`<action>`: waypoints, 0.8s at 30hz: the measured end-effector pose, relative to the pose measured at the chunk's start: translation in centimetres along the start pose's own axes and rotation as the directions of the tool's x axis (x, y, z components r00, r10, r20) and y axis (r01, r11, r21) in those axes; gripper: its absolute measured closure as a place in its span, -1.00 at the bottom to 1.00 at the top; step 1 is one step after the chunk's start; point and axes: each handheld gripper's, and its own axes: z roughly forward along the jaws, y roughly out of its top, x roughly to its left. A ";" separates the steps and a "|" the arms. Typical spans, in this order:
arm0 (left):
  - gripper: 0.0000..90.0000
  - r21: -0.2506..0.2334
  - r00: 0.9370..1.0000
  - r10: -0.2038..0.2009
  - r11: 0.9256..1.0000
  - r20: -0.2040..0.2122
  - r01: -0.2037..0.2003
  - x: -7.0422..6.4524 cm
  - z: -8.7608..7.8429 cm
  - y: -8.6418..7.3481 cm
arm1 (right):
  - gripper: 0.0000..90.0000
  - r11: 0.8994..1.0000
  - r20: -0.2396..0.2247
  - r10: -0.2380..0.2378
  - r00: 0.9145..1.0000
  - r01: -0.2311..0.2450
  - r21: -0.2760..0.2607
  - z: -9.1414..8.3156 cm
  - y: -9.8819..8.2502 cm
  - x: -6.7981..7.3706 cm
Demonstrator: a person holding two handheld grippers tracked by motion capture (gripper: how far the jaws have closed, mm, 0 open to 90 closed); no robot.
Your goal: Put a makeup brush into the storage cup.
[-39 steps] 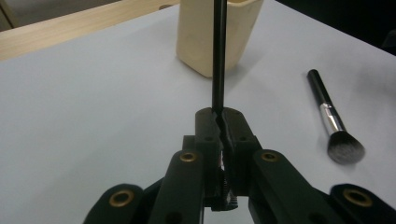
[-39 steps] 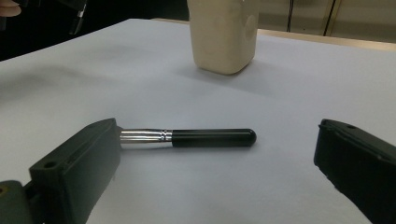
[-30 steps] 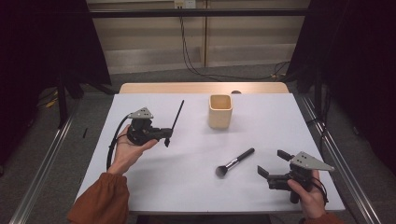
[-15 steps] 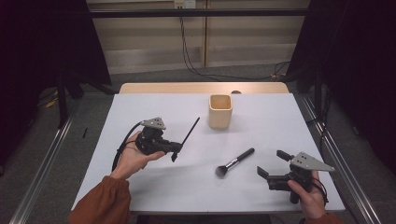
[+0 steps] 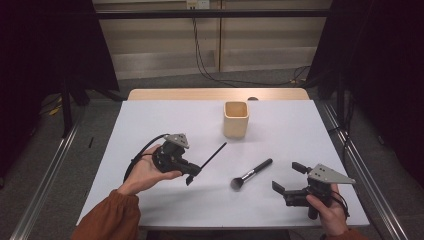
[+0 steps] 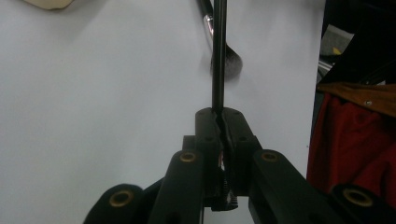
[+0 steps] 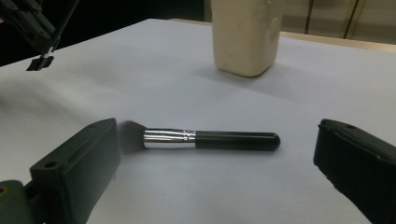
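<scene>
High view, left gripper [image 5: 192, 172]: fingers clamped tight on a thin black stick-like brush [image 5: 212, 153], probably an eyeliner brush. The long end points up toward the beige cup [image 5: 235, 119].
High view, what changed: a second ago that hand sat further left with the thin brush standing steeper. Now it has slid toward the middle of the table [image 5: 150, 125] and the handle tilts more toward the cup.
High view, right gripper [image 5: 288, 178]: parked at the near right corner, same spot as before, fingers spread wide with nothing in them.
High view, makeup brush [image 5: 251, 173]: lying flat between the two grippers, bristles toward the person.
Left gripper view: both fingers [image 6: 233, 135] pinched shut on the thin handle [image 6: 218, 56], which runs straight up. The fluffy head of the other brush [image 6: 229, 63] is behind it.
Right gripper view: makeup brush [image 7: 210, 139] lies across the open gap, untouched. The cup [image 7: 246, 35] stands behind it.
My read: looks like the thin brush is headed for the cup, not in yet. The fat one is next for the right hand.
</scene>
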 end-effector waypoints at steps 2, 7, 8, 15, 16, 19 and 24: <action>0.91 0.019 1.000 0.004 1.000 0.009 -0.004 -0.2 0.3 0.1 | -1.00 1.000 -0.015 -0.021 1.000 0.021 -0.001 0.1 0.1 0.4; 0.91 0.046 1.000 0.002 0.999 0.025 -0.003 -0.4 0.3 0.4 | -1.00 1.000 -0.012 -0.031 0.999 0.031 0.002 0.3 0.4 0.7; 0.91 0.072 1.000 0.016 0.997 0.027 -0.018 -0.6 0.3 0.6 | -1.00 0.999 -0.022 -0.044 0.999 0.044 -0.001 0.4 0.6 0.9; 0.91 0.153 0.998 0.064 0.986 0.020 -0.066 -1.6 0.5 1.4 | -1.00 0.995 -0.137 -0.095 0.986 0.099 0.023 1.2 1.7 1.9; 0.91 0.153 0.998 0.064 0.986 0.020 -0.066 -1.6 0.5 1.4 | -1.00 0.995 -0.137 -0.095 0.986 0.099 0.023 1.2 1.7 1.9; 0.91 0.195 0.997 0.073 0.978 0.024 -0.077 -2.0 0.6 1.9 | -0.99 0.988 -0.196 -0.103 0.975 0.123 0.093 2.3 2.0 2.4; 0.91 0.251 0.994 0.108 0.962 0.022 -0.110 -2.4 0.6 2.5 | -0.97 0.973 -0.263 -0.114 0.958 0.162 0.166 3.6 2.4 2.8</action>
